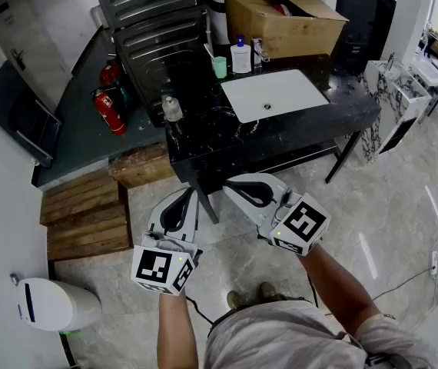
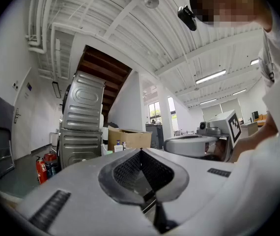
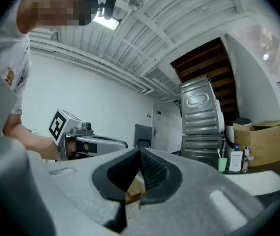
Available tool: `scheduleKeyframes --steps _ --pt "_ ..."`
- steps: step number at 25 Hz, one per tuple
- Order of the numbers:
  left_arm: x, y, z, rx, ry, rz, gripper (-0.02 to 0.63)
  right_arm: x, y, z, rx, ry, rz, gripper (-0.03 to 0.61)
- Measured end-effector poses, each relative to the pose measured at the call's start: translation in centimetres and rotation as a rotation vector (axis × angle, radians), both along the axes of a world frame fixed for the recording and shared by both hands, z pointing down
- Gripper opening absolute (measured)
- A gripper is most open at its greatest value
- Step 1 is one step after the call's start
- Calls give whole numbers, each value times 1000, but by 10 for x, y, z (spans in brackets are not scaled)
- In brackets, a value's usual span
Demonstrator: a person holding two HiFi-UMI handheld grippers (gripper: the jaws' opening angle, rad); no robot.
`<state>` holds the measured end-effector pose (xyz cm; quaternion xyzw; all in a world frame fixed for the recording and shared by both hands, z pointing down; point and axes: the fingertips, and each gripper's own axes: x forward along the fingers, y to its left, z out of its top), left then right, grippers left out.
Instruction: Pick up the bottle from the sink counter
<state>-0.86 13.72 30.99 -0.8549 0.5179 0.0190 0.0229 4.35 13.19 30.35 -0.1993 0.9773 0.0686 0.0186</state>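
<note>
On the left end of the black sink counter (image 1: 204, 141) stands a small clear bottle (image 1: 171, 108). A white pump bottle (image 1: 240, 55) with a blue cap stands at the back beside the faucet (image 1: 257, 50); it also shows in the right gripper view as the pump bottle (image 3: 236, 160) and small in the left gripper view as the pump bottle (image 2: 118, 147). My left gripper (image 1: 186, 193) and right gripper (image 1: 227, 183) hover side by side in front of the counter, short of its near edge. Both are shut and hold nothing.
A white basin (image 1: 274, 94) is set into the counter, with a green cup (image 1: 219, 67) and a cardboard box (image 1: 280, 18) behind it. A stack of metal appliances (image 1: 157, 37) and red fire extinguishers (image 1: 108, 111) stand to the left. Wooden pallets (image 1: 88, 214) and a white bin (image 1: 50, 304) lie lower left.
</note>
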Motion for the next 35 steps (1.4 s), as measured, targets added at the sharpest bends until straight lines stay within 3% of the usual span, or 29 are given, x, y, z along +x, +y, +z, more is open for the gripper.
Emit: scheduleKeyframes --steps 16,35 --pt "-18 -8 1 12 7 19 2 -17 -5 1 -6 -7 12 0" --pt "-75 -20 3 25 13 48 2 -61 -9 14 -5 25 66 0"
